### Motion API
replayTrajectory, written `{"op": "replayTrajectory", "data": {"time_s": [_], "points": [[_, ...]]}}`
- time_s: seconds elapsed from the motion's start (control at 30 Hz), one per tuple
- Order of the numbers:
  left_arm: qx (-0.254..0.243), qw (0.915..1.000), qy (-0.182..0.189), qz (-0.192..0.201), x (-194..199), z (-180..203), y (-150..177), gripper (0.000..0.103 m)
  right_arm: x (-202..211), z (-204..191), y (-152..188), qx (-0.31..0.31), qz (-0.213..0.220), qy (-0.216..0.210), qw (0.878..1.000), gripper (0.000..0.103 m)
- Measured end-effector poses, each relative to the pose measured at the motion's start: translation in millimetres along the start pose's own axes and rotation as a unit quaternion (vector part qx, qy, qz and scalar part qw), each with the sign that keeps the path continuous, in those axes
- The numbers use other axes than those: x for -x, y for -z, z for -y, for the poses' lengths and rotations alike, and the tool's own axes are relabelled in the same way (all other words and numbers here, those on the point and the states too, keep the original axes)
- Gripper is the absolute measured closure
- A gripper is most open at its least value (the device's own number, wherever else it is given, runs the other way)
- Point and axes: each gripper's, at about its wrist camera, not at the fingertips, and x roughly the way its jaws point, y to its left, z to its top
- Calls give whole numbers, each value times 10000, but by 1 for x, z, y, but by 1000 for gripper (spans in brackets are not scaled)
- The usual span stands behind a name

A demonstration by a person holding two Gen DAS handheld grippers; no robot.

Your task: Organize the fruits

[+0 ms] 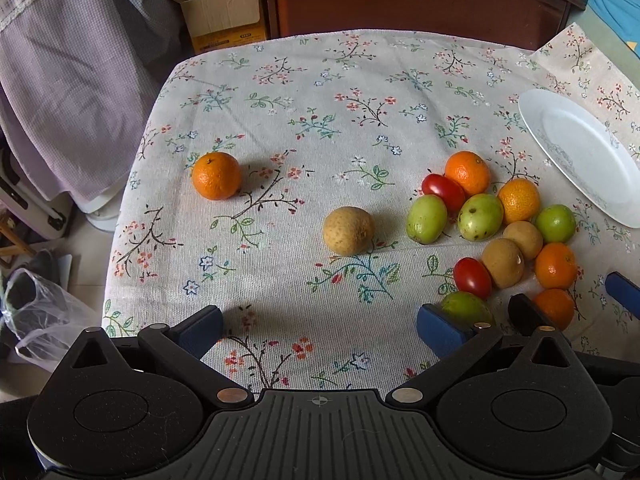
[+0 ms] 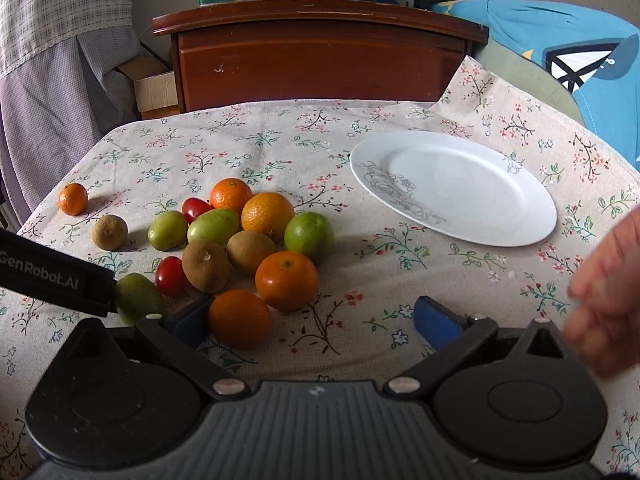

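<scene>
A pile of oranges, green fruits, brown fruits and red tomatoes (image 2: 248,240) lies on the floral tablecloth (image 2: 360,280). One orange (image 1: 216,175) and one brown fruit (image 1: 348,230) lie apart, left of the pile (image 1: 496,224). An empty white plate (image 2: 452,186) sits to the right of the pile (image 1: 584,152). My left gripper (image 1: 320,330) is open, low over bare cloth, its right finger beside a green fruit (image 1: 468,307). My right gripper (image 2: 316,324) is open, its left finger touching the nearest orange (image 2: 239,318).
A dark wooden cabinet (image 2: 320,56) stands behind the table. Cardboard boxes (image 1: 224,12), hanging checked cloth (image 1: 72,80) and a plastic bag (image 1: 36,316) are off the left edge. A blue cushion (image 2: 568,56) lies at the right. A person's hand (image 2: 608,288) is at the right edge.
</scene>
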Motion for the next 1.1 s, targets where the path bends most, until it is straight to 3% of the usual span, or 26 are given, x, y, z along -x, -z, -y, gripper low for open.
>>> {"op": "replayTrajectory", "data": {"time_s": [0.63,0.93,1.1], "points": [[119,9996,-225,-135,5,-1,8,0,3,1,-1,63,-91,-76,9999,1],[16,9994,-298,-177,14,-2,20,0,17,4,-3,308,-688,-243,9969,1],[84,9993,-234,-271,18,-4,26,0,16,2,-15,240,-1495,-157,9883,1]]}}
